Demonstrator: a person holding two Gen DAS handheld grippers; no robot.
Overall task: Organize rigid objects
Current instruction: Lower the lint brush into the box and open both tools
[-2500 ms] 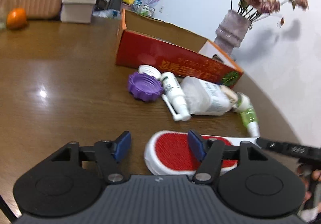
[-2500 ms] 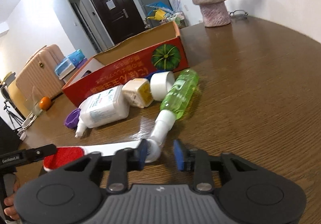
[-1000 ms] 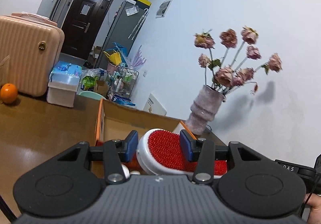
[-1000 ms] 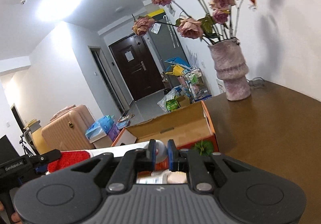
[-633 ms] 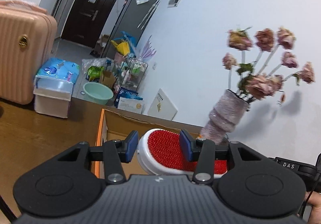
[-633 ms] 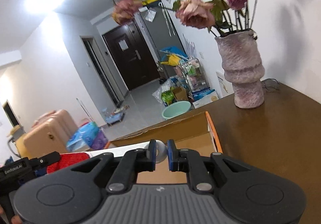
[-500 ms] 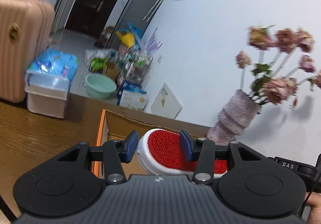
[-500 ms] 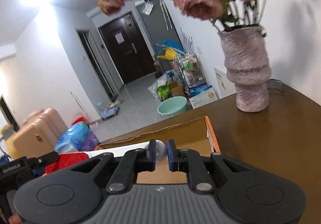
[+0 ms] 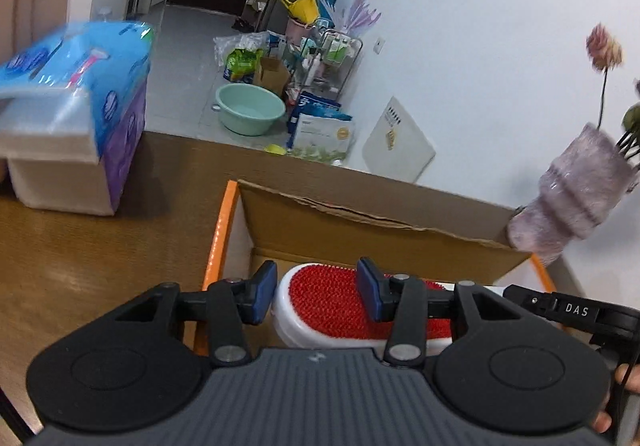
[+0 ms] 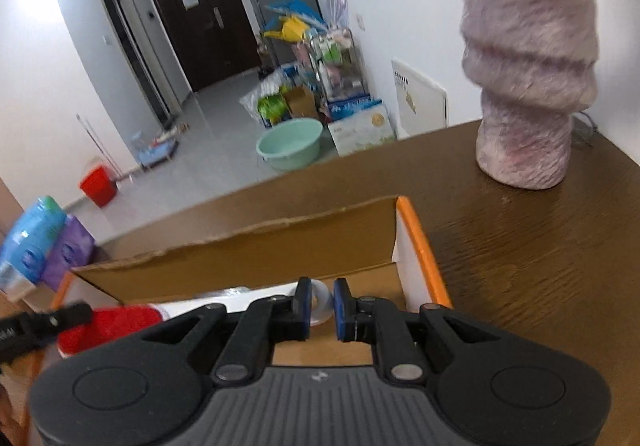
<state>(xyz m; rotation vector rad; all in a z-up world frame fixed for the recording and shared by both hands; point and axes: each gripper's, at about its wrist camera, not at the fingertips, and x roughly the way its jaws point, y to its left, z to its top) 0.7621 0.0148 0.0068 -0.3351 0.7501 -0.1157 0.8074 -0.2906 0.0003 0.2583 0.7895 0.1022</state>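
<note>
While a brown wooden counter (image 9: pixel 80 254) fills the left wrist view, one open cardboard box (image 9: pixel 360 226) sits on it, one tissue pack (image 9: pixel 72 118) to its left, one furry vase (image 9: pixel 572 202) to its right. The left claw (image 9: pixel 316 296) grips one red lint brush (image 9: pixel 324 302) over the box. From the right wrist, the right claw (image 10: pixel 320 304) pinches the brush's white handle end (image 10: pixel 322 300) above the same box (image 10: pixel 240 250); one green basin (image 10: pixel 290 144) stands on the grey floor beyond.

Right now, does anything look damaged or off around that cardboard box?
Yes: the cardboard box has a ragged, torn top edge along its far wall, as if a flap was ripped off. The lint brush over it looks intact.
</note>
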